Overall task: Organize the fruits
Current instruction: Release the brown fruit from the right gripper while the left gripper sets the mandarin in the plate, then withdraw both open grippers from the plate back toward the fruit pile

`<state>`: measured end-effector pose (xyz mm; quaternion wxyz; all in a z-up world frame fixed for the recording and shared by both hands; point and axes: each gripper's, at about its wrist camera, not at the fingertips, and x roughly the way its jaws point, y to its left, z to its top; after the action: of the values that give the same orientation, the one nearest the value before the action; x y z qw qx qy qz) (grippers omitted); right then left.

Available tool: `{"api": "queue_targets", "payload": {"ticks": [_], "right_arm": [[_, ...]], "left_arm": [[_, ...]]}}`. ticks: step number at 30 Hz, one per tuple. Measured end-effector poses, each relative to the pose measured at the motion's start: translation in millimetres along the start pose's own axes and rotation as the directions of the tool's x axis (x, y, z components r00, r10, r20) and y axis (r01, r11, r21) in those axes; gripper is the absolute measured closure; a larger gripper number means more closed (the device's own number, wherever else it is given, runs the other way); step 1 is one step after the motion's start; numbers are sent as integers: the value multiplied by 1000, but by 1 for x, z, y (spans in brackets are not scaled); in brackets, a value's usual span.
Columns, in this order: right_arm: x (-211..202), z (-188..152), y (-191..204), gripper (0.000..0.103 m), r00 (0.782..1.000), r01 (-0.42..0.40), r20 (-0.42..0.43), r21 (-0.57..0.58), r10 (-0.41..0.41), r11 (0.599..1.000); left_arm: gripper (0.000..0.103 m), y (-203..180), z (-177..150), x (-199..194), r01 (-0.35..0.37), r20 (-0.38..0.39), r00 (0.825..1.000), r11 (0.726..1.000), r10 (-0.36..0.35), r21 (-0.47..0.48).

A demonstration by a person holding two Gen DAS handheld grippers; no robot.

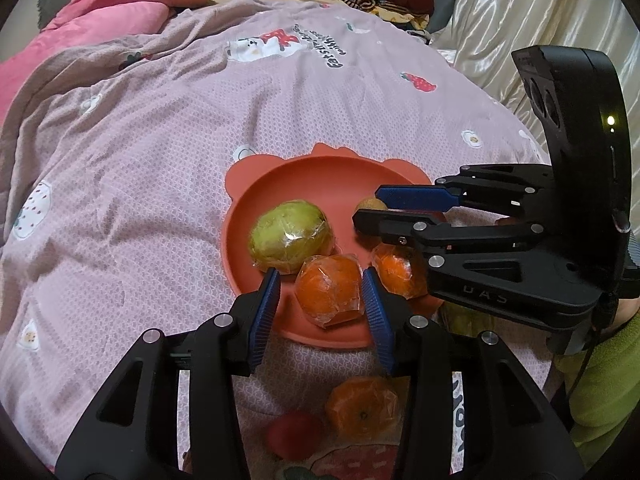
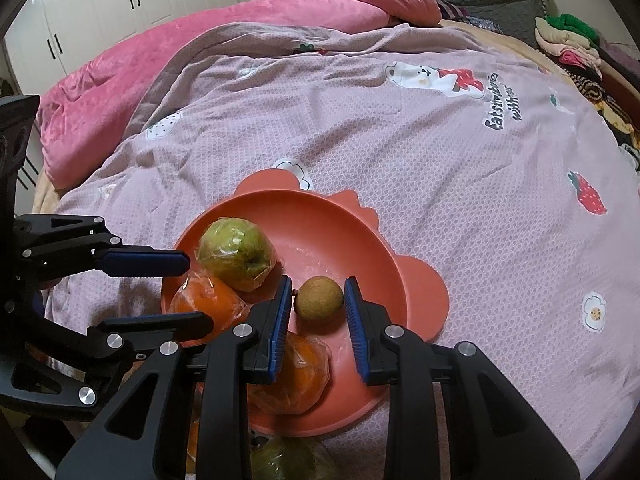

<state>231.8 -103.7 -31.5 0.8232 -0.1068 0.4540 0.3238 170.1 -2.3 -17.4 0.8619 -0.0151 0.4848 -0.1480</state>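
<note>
Lilac patterned bedding (image 1: 168, 148) printed with strawberries and bears covers the bed, a pink blanket (image 2: 224, 24) bunched at its far side. On it sits a coral bear-eared bowl (image 2: 320, 216) holding a wrapped green apple (image 2: 236, 252), two film-wrapped oranges and a small brown kiwi (image 2: 319, 299). The left gripper (image 1: 322, 292) reaches over the bowl's near rim, its blue pads on either side of the nearer orange (image 1: 329, 290), seemingly touching its wrap though a firm clamp cannot be confirmed. The right gripper (image 2: 318, 300) has its jaws apart around the kiwi, with slim gaps visible at both sides. Another orange (image 1: 362, 402) and a red fruit (image 1: 294, 434) lie on the bedding outside the bowl, below the left gripper.
</note>
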Motion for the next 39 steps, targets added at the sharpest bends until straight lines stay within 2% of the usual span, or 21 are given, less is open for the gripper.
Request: {"api": "queue_targets", "payload": {"ticks": [8,10,23,32,39], "right_arm": [[-6,0,-1,77,1000,0,12,14,0,1000],[-9,-1,-2,76,1000,4,19,19,-4,1000],[-23,-4,-3,66,999,15,46,36,-16,999],[-33,-7,-5,58,997,28,65,53,-31,998],[-38,-10,-5,55,997,35,73,63,-40,997]], "left_arm": [[68,0,0,0,0,-1,1000,1000,0,4],[63,0,0,0,-3,-1,1000,1000,3,5],[56,-1,0,-8,-13,19,1000,1000,13,2],[48,4,1,-17,-39,45,998,999,39,-9],[39,9,2,-23,-54,64,996,998,56,-23]]}}
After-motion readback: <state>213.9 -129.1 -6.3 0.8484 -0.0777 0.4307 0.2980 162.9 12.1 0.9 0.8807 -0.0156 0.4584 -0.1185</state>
